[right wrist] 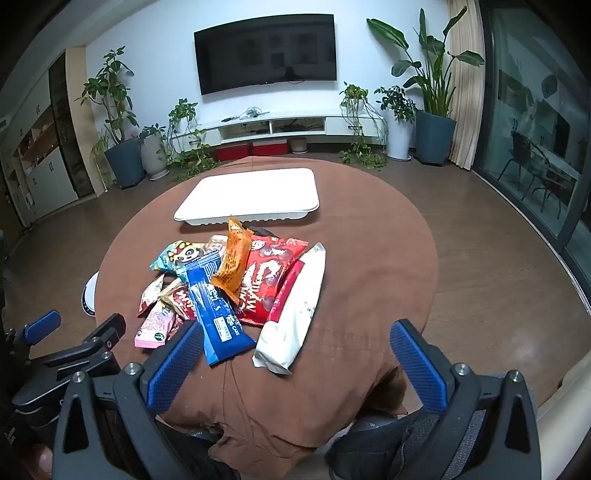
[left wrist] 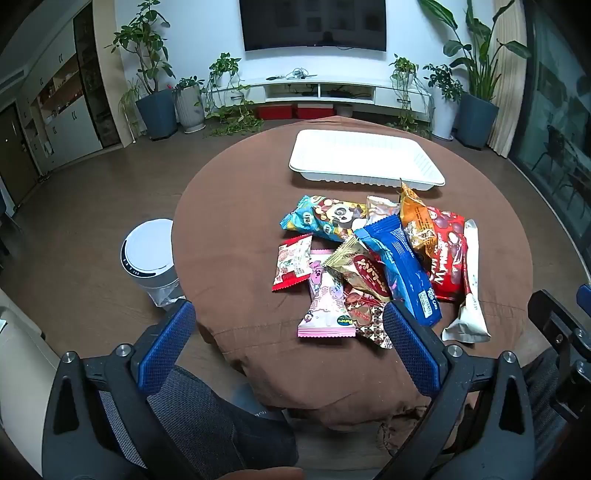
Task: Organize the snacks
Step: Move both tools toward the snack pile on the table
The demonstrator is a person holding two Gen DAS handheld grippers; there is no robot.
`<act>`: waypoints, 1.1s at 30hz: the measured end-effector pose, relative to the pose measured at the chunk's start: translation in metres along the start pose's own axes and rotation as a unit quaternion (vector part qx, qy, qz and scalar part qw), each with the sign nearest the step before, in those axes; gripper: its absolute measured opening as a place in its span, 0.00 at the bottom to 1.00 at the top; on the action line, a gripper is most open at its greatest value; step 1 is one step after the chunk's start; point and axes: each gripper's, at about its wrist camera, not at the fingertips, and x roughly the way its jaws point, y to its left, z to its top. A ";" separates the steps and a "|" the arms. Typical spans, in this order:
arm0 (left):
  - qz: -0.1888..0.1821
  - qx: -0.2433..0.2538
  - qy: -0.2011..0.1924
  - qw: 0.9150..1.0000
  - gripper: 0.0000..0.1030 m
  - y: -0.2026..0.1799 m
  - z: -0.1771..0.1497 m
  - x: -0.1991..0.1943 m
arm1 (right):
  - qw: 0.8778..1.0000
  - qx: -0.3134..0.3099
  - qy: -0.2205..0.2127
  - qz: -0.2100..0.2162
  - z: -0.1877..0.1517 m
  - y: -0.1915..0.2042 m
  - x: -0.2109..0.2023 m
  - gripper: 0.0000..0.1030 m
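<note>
A heap of snack packets lies on the round table's brown cloth, also in the right wrist view. It includes a blue bar, a red bag, a pink packet, a white packet and an orange packet. An empty white tray sits behind the heap, also seen in the right wrist view. My left gripper is open and empty, just short of the pink packet. My right gripper is open and empty, near the white packet.
A white bin stands on the floor left of the table. Potted plants, a TV and a low white cabinet line the far wall. The other gripper shows at the left of the right wrist view.
</note>
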 end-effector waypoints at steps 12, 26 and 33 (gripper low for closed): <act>0.000 0.000 0.000 1.000 1.00 0.000 0.000 0.000 | 1.000 -0.002 -0.003 -0.001 -0.001 -0.001 0.000 1.00; 0.000 0.001 -0.001 1.000 1.00 0.000 -0.001 -0.001 | 1.000 -0.003 -0.001 -0.001 -0.002 -0.001 0.002 1.00; 0.001 0.003 0.001 1.000 1.00 0.000 -0.002 0.000 | 1.000 -0.003 0.001 -0.002 -0.003 -0.002 -0.001 1.00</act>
